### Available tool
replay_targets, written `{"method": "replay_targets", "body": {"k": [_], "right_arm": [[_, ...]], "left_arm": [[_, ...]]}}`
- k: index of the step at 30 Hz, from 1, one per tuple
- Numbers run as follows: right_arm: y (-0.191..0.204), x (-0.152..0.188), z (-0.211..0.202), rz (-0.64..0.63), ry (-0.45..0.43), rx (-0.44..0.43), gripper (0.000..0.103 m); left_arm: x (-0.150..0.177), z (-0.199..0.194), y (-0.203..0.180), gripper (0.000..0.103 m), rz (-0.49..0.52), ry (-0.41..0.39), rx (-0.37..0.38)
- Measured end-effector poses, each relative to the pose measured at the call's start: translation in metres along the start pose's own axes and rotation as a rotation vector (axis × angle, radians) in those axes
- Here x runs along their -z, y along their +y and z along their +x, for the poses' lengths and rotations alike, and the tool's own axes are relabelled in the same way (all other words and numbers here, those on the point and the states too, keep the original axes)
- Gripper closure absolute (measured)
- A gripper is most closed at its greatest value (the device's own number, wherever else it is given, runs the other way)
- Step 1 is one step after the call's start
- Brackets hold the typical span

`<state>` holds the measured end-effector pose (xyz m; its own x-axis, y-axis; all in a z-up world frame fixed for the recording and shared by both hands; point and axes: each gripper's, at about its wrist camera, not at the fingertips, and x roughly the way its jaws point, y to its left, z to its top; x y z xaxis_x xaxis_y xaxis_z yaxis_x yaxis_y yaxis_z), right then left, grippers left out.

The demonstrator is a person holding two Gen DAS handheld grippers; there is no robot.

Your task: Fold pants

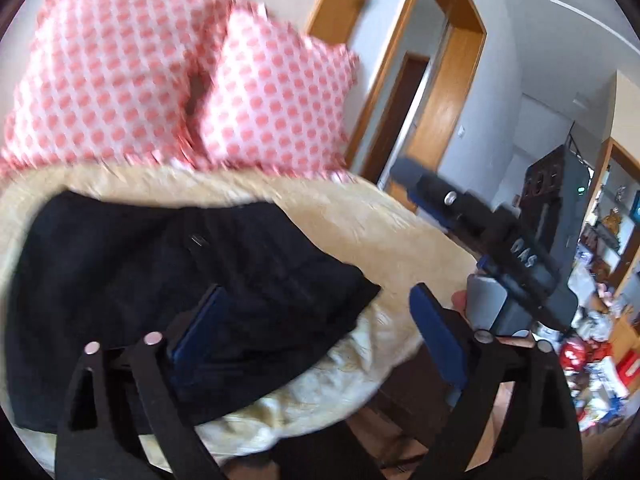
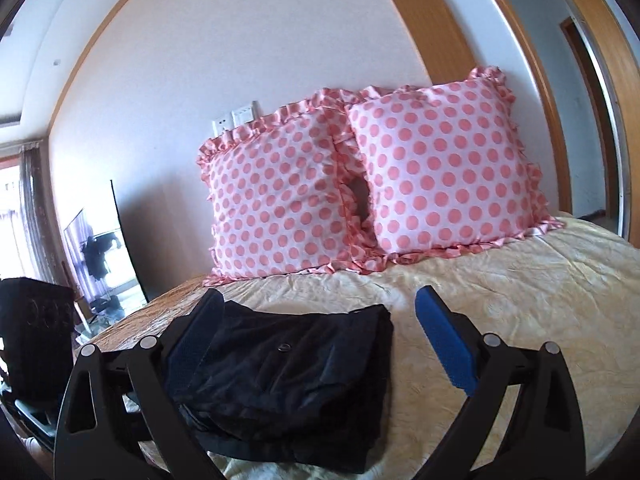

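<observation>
Your left gripper [image 1: 316, 320] stood with its jaws wide apart and nothing between them, pointing down across the near edge of the bed [image 1: 400, 216]. One blue pad [image 1: 200, 324] showed against the pants [image 1: 160, 280] in that view, but the cloth lay flat beneath it and was not pinched, so I judge you had let go on purpose, because the bundle no longer needed holding.

The pants [image 2: 288, 376] sat as a compact dark stack on the cream bedspread, near the front edge and well apart from the two spotted pillows [image 2: 280, 200] propped against the wall. A small button faced up on the top layer (a sign, I think, that the waistband ended outermost). The layers looked squared, with a few edges peeping out at the bottom.

Your right gripper [image 2: 320, 340] was likewise spread wide and empty, held about level above the bundle, its left pad over the cloth and its right pad [image 2: 444, 344] over bare bedspread. Keeping both tools clear probably let the fold settle without being dragged. The folding looked finished, or very nearly so.
</observation>
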<state>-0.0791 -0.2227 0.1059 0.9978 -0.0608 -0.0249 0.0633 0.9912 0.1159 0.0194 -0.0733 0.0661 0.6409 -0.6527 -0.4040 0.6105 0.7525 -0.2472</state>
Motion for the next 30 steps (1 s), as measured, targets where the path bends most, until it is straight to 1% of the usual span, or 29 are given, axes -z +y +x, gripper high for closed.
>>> {"method": "replay_targets", "body": {"k": [2,3,4,5,6,10,12,13,14,15,16,18,20,22,24,25,26,27,28,29,30], "right_arm": [[0.013,0.003,0.015,-0.010,0.047,-0.065,0.005],[0.020,0.007,0.027,-0.013,0.087,-0.098,0.005],[0.026,0.012,0.034,-0.016,0.113,-0.119,0.006],[0.031,0.017,0.042,-0.021,0.142,-0.140,0.007],[0.036,0.024,0.052,-0.026,0.180,-0.150,0.007],[0.040,0.049,0.080,-0.016,0.312,-0.125,0.009],[0.034,0.066,0.090,-0.003,0.393,-0.063,0.009],[0.028,0.078,0.095,-0.004,0.439,-0.018,0.012],[0.025,0.086,0.095,-0.016,0.451,-0.002,0.012],[0.025,0.089,0.093,-0.034,0.436,0.004,0.012],[0.029,0.092,0.090,-0.067,0.435,0.024,0.012],[0.037,0.096,0.089,-0.130,0.434,0.061,0.012],[0.044,0.092,0.085,-0.156,0.423,0.083,0.012],[0.052,0.086,0.074,-0.182,0.369,0.100,0.012],[0.060,0.085,0.061,-0.220,0.317,0.101,0.012],[0.063,0.087,0.058,-0.242,0.316,0.108,0.011],[0.064,0.091,0.059,-0.256,0.328,0.116,0.010],[0.065,0.101,0.062,-0.294,0.361,0.138,0.009],[0.066,0.108,0.061,-0.312,0.361,0.145,0.009],[0.066,0.110,0.058,-0.310,0.333,0.142,0.009],[0.065,0.108,0.058,-0.301,0.347,0.137,0.009]], "left_arm": [[-0.004,-0.014,0.013,0.002,0.023,-0.048,-0.130],[-0.006,-0.017,0.021,0.002,0.033,-0.056,-0.192],[-0.006,-0.017,0.032,0.002,0.033,-0.050,-0.249],[-0.006,-0.016,0.044,0.002,0.016,-0.030,-0.287],[-0.005,-0.014,0.054,0.002,-0.005,-0.011,-0.304],[0.004,0.001,0.085,0.002,-0.095,0.073,-0.309],[0.013,0.008,0.093,0.002,-0.130,0.109,-0.317],[0.019,0.015,0.099,0.002,-0.148,0.147,-0.325],[0.027,0.017,0.103,0.002,-0.161,0.175,-0.317],[0.030,0.020,0.105,0.002,-0.157,0.184,-0.315],[0.033,0.020,0.101,0.002,-0.125,0.173,-0.333],[0.035,0.022,0.097,0.002,-0.091,0.189,-0.364],[0.034,0.022,0.096,0.002,-0.097,0.187,-0.367],[0.032,0.013,0.093,0.002,-0.106,0.160,-0.361],[0.031,0.004,0.087,0.002,-0.079,0.117,-0.388],[0.032,0.002,0.084,0.002,-0.052,0.112,-0.419],[0.034,0.003,0.082,0.002,-0.036,0.119,-0.434],[0.036,0.005,0.081,0.002,-0.021,0.135,-0.445],[0.041,0.010,0.082,0.002,-0.015,0.162,-0.449],[0.045,0.013,0.082,0.002,-0.013,0.170,-0.449],[0.049,0.012,0.082,0.002,0.001,0.144,-0.450]]}}
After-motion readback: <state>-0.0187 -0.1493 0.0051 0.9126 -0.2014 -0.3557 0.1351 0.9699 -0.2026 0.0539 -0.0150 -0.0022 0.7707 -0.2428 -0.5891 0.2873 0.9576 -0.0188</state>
